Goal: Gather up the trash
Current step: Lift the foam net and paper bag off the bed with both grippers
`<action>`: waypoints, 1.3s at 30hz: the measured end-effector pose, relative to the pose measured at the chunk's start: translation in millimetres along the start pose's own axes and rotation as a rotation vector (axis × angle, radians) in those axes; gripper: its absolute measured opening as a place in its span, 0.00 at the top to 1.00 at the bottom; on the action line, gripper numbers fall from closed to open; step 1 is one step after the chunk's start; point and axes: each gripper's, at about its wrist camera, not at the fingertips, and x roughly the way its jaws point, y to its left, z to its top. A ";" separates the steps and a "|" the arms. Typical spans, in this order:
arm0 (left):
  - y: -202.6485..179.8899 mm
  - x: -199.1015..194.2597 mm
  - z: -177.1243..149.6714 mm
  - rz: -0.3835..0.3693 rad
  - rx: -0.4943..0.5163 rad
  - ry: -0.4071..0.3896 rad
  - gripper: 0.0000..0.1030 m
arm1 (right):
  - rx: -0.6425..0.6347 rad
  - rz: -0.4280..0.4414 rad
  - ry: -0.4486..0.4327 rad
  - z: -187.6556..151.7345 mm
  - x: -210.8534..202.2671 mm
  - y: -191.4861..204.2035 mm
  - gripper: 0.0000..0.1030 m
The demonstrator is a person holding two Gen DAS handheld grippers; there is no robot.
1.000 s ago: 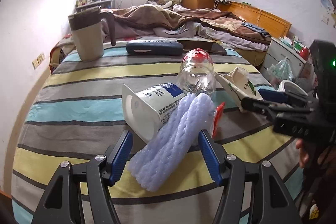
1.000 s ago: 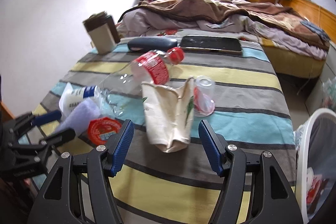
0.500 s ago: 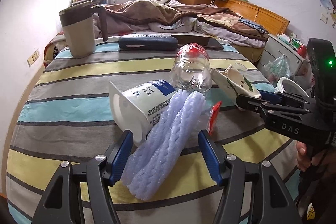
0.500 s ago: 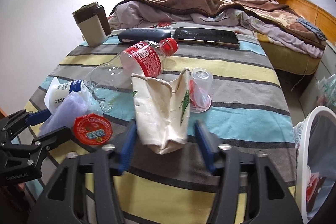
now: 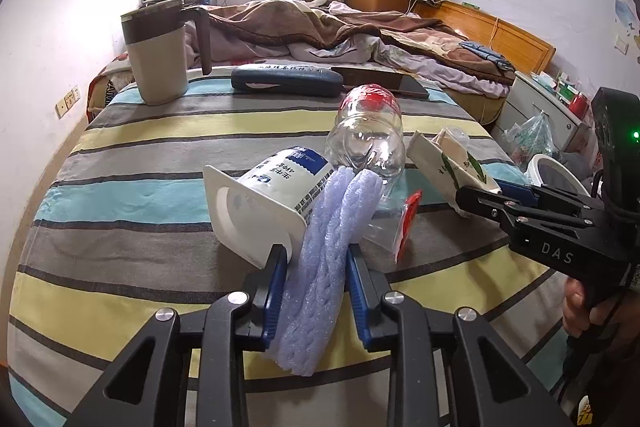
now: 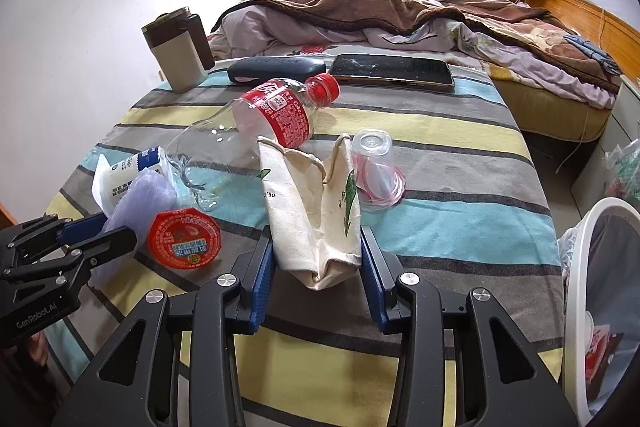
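Note:
Trash lies on a striped table (image 5: 120,155). My left gripper (image 5: 316,259) is shut on a purple foam sleeve (image 5: 324,251), which leans against a tipped white yogurt cup (image 5: 264,199). My right gripper (image 6: 318,251) has its pads touching both sides of a crumpled beige paper bag (image 6: 312,211), which rests on the table. An empty clear bottle (image 6: 256,131) with a red label, a clear plastic cup (image 6: 374,163) on its side and a red round lid (image 6: 184,239) lie around them.
A beige mug (image 5: 158,55), a dark blue case (image 5: 286,81) and a black phone (image 6: 394,71) sit at the table's far end. A white bin (image 6: 600,291) with a liner stands on the floor to the right. A bed lies behind the table.
Both grippers have closed: the left from wide open onto the foam sleeve, the right from wide open onto the paper bag. Both also moved slightly forward.

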 end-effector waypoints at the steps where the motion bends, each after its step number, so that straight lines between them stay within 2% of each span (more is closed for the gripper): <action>1: -0.4 -0.6 -0.2 0.001 0.000 -0.001 0.71 | 0.002 0.000 -0.002 -0.3 -0.4 -0.5 0.59; 11: -0.3 -9.0 -12.0 -0.021 -0.026 0.002 0.69 | 0.012 0.005 -0.013 -3.9 -5.7 -2.7 0.60; 16: -0.9 -8.8 -20.0 0.010 -0.036 0.017 0.56 | 0.017 0.008 -0.013 -5.8 -8.1 -4.3 0.60; 18: -1.9 -10.5 -26.4 0.041 -0.034 0.020 0.55 | 0.015 0.009 -0.018 -6.4 -10.4 -4.1 0.60; 23: -1.4 -9.6 -35.2 0.031 -0.047 0.034 0.55 | 0.019 0.012 -0.021 -7.5 -11.9 -5.4 0.60; 25: -0.2 -10.5 -35.5 0.011 -0.061 0.035 0.59 | 0.020 0.013 -0.021 -7.8 -12.1 -5.2 0.60; 30: -4.3 -11.0 -35.3 0.018 -0.051 0.042 0.71 | 0.019 0.016 -0.026 -8.9 -14.0 -5.1 0.60; 39: -19.9 -22.6 -34.0 0.012 -0.042 0.017 0.75 | 0.020 0.011 -0.046 -14.2 -25.9 -8.6 0.60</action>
